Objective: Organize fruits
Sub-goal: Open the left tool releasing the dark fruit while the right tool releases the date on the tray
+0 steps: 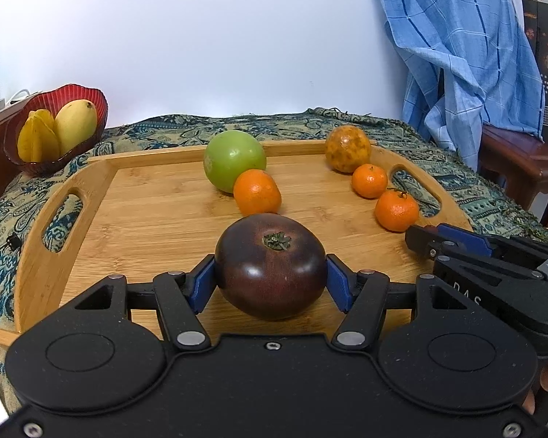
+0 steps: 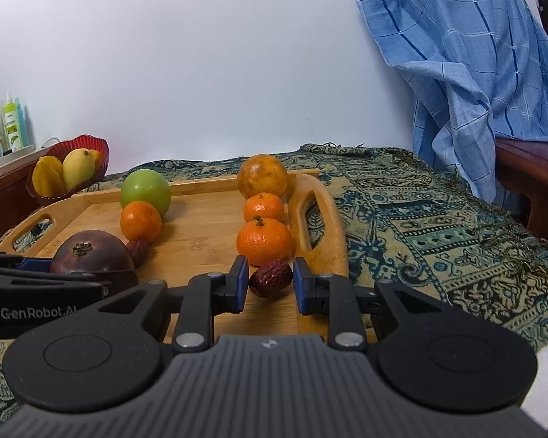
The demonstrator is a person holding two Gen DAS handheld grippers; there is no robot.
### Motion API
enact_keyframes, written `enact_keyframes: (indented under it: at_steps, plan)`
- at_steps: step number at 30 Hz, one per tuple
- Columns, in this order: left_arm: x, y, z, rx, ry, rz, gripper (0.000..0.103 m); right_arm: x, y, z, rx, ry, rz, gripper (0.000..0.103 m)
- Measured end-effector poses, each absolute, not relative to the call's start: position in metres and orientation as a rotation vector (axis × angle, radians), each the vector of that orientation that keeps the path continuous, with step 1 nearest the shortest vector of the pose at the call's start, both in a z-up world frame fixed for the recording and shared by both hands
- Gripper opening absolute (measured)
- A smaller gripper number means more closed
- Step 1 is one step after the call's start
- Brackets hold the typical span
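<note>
A dark purple tomato (image 1: 270, 270), stem up, is pinched on the bamboo tray (image 1: 146, 211) by the left gripper (image 1: 270, 281). A red date (image 2: 270, 278), long axis crosswise, sits between the right gripper (image 2: 268, 284) jaws, seemingly spread.

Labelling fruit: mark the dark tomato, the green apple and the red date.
dark tomato (image 1: 270, 266), left wrist view, middle of its skin
green apple (image 1: 233, 158), left wrist view, its front
red date (image 2: 270, 278), right wrist view, its middle
</note>
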State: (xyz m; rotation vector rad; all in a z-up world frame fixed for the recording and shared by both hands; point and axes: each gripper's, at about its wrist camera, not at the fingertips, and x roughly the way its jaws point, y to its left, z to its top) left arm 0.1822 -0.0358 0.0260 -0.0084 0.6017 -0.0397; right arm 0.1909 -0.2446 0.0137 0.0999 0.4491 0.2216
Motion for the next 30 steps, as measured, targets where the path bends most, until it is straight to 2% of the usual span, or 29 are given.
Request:
enact_keyframes:
  at_steps: [14,16,19,23,30]
  plan:
    - [0.186,-0.032,0.026,-0.025,0.614,-0.054,0.062,0.189,-0.242,0.015,0.08,0.446,0.229,0.035]
    - [0.186,-0.032,0.027,-0.021,0.614,-0.052,0.063,0.188,-0.242,0.016,0.077,0.44,0.227,0.039]
    - [0.184,-0.033,0.03,-0.008,0.604,-0.053,0.064,0.185,-0.243,0.017,0.081,0.43,0.228,0.052]
    - [0.177,-0.034,0.036,0.023,0.58,-0.042,0.073,0.18,-0.244,0.018,0.089,0.418,0.238,0.059]
    - [0.161,-0.025,0.043,0.017,0.587,-0.033,0.074,0.165,-0.241,0.019,0.07,0.396,0.267,0.066]
